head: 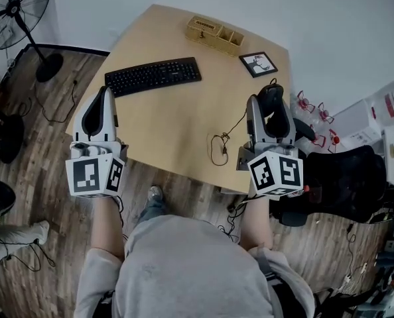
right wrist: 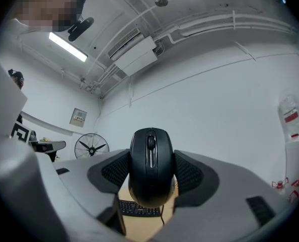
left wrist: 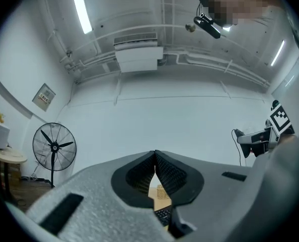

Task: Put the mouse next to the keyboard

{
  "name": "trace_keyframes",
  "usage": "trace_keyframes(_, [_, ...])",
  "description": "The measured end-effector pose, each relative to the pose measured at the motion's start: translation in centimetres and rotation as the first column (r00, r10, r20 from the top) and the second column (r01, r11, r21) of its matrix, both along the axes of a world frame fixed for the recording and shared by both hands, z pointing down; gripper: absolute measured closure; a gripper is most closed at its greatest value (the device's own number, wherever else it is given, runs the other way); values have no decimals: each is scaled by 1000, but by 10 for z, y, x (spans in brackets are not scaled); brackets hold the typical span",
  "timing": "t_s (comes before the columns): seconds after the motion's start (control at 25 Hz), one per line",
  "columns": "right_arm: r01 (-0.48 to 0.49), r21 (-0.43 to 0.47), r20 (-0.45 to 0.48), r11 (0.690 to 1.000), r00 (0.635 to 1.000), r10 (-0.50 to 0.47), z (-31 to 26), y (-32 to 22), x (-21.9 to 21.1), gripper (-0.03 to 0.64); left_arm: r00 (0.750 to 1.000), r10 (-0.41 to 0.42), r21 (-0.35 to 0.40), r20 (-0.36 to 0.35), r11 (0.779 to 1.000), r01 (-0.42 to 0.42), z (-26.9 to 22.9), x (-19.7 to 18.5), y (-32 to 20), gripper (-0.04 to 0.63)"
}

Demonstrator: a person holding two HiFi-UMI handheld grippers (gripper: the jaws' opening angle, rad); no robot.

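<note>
A black wired mouse [right wrist: 150,165] is clamped between the jaws of my right gripper [head: 271,98], held above the table's right edge; the mouse [head: 272,97] also shows in the head view. Its cable [head: 220,144] trails down in a loose coil on the wood. A black keyboard [head: 153,75] lies at the table's left middle, and a strip of the keyboard [right wrist: 139,208] shows under the mouse. My left gripper [head: 102,106] hovers over the table's left corner, jaws closed tip to tip with nothing held. The left gripper view shows the pads [left wrist: 165,173] meeting.
A light wooden table [head: 177,118]. A wicker organiser [head: 214,34] stands at the far edge and a small framed picture [head: 258,63] lies right of it. A floor fan [head: 18,18] stands at the left. A black office chair [head: 343,177] sits by the right side.
</note>
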State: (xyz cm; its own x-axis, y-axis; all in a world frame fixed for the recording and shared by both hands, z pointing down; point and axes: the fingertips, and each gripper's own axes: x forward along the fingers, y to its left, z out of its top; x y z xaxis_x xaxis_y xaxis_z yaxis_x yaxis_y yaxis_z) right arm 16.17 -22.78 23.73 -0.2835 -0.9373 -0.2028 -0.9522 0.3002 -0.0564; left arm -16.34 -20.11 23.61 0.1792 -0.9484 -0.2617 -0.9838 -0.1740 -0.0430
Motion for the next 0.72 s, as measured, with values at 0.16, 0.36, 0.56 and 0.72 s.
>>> trace_keyframes(0.16, [-34,-17,-6,999,999,34,2,-29,-12,374,1000,31,-6,-5,1000,-31,0,-15,-37,586])
trace_keyframes(0.36, [-93,-35,-7,995,996,93,7,-62,-23,374,997,74,-13,-12,997,-74,3,-33,-83,586])
trace_keyframes(0.56, [-153,-66,-13,986,988,152,20,-88,-31,374,992,124,-16,-13,992,-124,7,-48,-118,586])
trace_keyframes(0.72, [-182,-104,-28,978,983,180,33,-108,-36,374,989,148,-23,-15,989,-148,14,-56,-142,586])
